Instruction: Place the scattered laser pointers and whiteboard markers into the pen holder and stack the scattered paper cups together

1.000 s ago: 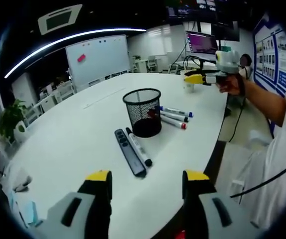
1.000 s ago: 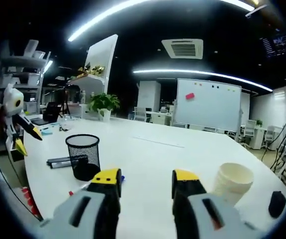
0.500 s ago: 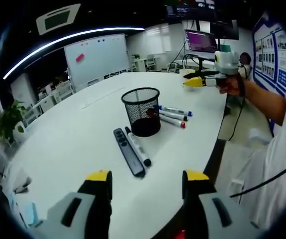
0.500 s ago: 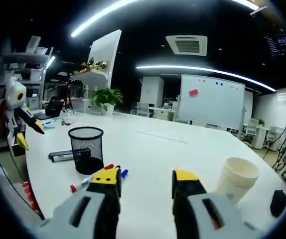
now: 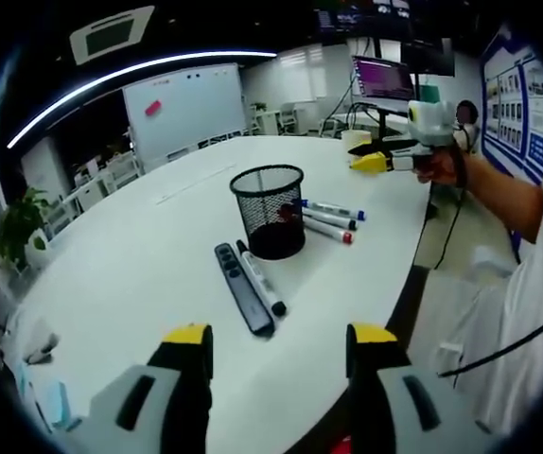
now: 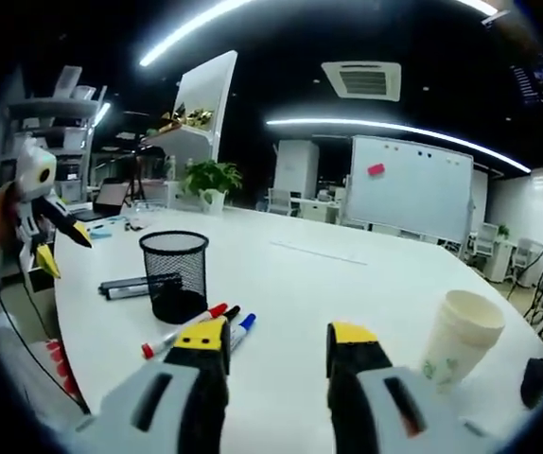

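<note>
A black mesh pen holder (image 5: 270, 211) (image 6: 177, 274) stands on the white table (image 5: 139, 265). A black laser pointer (image 5: 244, 288) and a white marker (image 5: 263, 280) lie side by side on one side of the holder. On its other side lie three markers (image 5: 331, 218) (image 6: 203, 328). A paper cup (image 6: 462, 340) stands upright to the right of my right gripper (image 6: 276, 340), which is open and empty. My left gripper (image 5: 278, 340) is open and empty, short of the pointer. The right gripper (image 5: 385, 159) is held above the table's far end.
A small dark object (image 6: 534, 379) lies beyond the cup. A whiteboard (image 5: 184, 109) and chairs stand behind the table. A monitor (image 5: 382, 81) stands at the far end. The table's edge (image 5: 399, 293) runs beside the person's arm (image 5: 499, 184).
The right gripper view has drawn back and shifted, so the three markers and more of the cup now show. The left gripper view has barely moved.
</note>
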